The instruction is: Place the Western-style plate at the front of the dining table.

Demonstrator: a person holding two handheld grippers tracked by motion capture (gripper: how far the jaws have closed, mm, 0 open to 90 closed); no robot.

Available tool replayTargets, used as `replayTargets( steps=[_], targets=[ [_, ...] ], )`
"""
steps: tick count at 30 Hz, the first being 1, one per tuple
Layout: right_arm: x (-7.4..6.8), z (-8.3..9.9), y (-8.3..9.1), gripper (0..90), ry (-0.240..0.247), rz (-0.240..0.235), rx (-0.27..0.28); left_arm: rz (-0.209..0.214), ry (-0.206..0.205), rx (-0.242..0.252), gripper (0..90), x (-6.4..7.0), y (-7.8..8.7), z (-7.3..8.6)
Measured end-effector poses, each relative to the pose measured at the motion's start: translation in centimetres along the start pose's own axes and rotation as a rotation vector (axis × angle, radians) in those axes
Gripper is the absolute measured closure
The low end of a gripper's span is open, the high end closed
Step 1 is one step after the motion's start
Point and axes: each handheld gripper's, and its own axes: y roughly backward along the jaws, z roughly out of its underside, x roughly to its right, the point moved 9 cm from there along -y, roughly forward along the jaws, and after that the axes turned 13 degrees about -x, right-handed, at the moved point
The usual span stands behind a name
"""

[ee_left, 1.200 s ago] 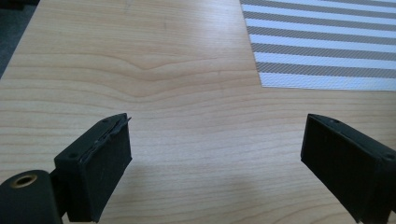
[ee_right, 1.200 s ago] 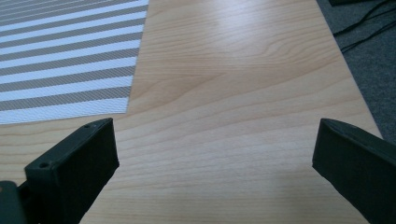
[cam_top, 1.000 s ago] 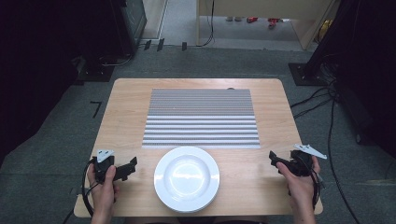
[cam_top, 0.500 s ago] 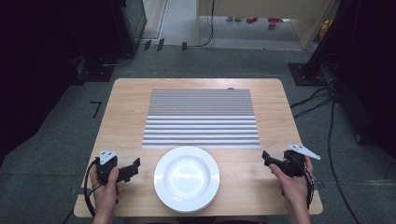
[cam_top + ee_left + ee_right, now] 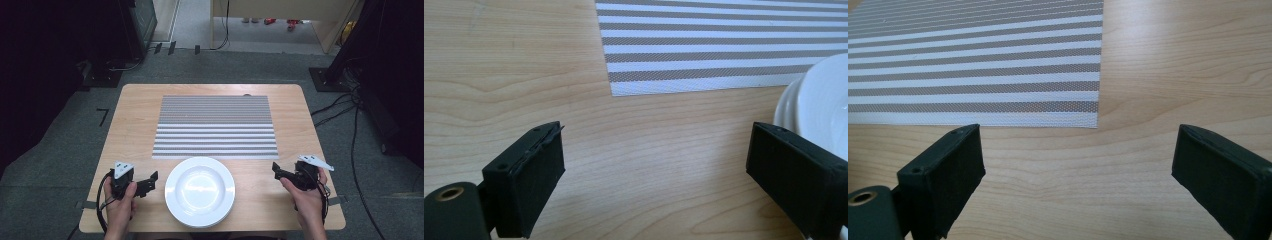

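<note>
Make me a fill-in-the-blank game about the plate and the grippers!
1. The white plate sits between the left hand-held gripper and the ____ hand-held gripper.
2. Both grippers' jaws are ____.
3. The placemat has grey and white ____.
4. The table is made of ____.

Missing words: right; open; stripes; wood

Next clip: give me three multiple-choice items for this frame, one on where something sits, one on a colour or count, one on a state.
1. Where is the white plate?
A. On the striped mat
B. On the bare table, near edge, between the grippers
C. On the floor

2. How many plates are on the table?
A. One
B. Two
C. Three

3. How do the jaws of the left gripper stand?
A. Shut on the plate
B. Shut on nothing
C. Open, holding nothing

Answers: 1 B, the plate lies just short of the striped mat. 2 A, the high view shows a single plate. 3 C, bare wood shows between the wide-apart jaws.
</note>
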Motion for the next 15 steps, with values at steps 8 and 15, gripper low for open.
replayTargets(
  steps=[8,15],
  targets=[
    [-1.2,0.1,-0.1,6.3,0.024,-0.017,-0.001,0.028,-0.031,0.005,8.9,1.4,0.0,-0.1],
    [-2.2,0.2,-0.2,6.4,0.042,-0.033,-0.001,0.057,-0.058,0.01,8.9,2.6,0.1,-0.1]
  ],
)
